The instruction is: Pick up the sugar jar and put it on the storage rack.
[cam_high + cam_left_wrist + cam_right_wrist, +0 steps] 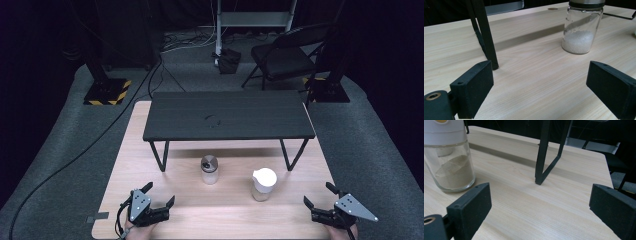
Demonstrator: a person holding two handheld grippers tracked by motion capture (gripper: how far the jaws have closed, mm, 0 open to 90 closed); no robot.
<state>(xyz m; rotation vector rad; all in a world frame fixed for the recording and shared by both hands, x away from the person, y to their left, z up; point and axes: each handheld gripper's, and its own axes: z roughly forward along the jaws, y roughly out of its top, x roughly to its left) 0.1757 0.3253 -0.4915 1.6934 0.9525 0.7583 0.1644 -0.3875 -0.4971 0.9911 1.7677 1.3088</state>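
The left gripper [159, 196] rests at the near left corner of the light wooden worktop [235, 220], its fingers [472, 87] spread wide with nothing between them. The right gripper [320, 196] sits at the near right corner, its fingers [470, 210] likewise wide apart and empty.

Between the two, farther in, stand two jars, near each other but apart. The jar [209, 170] with a dark metal lid stands left of centre and holds white grains low in its clear glass; in the left gripper view it [581, 27] is ahead and to the right of the fingers. The white-lidded jar [263, 184] stands nearer the right gripper and holds a pale tan powder; in the right gripper view it [449, 160] is just beyond the left finger.

Behind the jars a black stand [229, 120] on thin black legs [545, 152] straddles the worktop.
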